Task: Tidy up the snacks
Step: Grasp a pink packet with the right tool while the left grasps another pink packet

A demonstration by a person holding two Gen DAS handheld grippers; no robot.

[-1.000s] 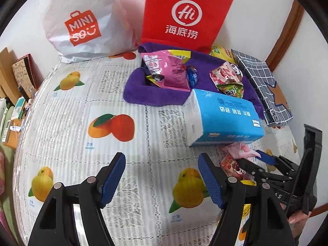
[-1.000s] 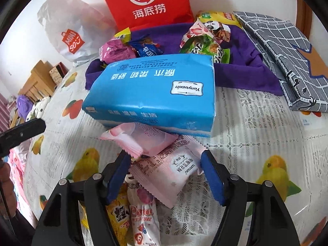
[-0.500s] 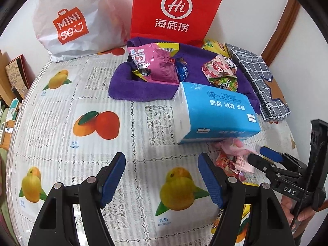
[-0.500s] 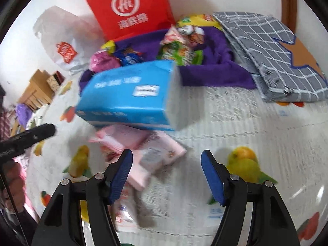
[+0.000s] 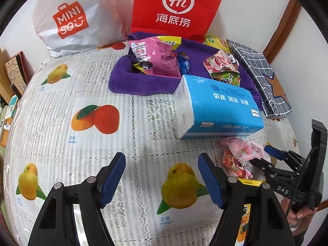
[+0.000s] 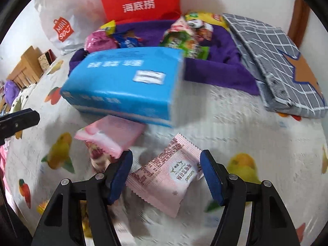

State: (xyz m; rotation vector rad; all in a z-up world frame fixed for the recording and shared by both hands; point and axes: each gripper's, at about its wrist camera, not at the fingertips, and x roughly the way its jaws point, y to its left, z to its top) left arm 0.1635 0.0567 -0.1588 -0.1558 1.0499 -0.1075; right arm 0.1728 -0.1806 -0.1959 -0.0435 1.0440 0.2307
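beyond the right gripper (image 6: 166, 172) lies the blue tissue pack (image 6: 127, 84), and past that the purple cloth tray (image 6: 221, 69) already holding several snacks. nearer in, a pink snack packet (image 6: 110, 135) sits ahead and to the left of the blades, partly tucked under the tissue pack. closest of all is the pale pink sachet (image 6: 168, 176), lying flat on the fruit-print tablecloth (image 6: 246, 135) directly between the right gripper's two blades, its long axis slanting from lower left to upper right across the gap. the blades stand partly apart and do not appear to press it. the left gripper (image 5: 162, 178) is likewise half open, empty over bare cloth, so the right hand is the nearer one.
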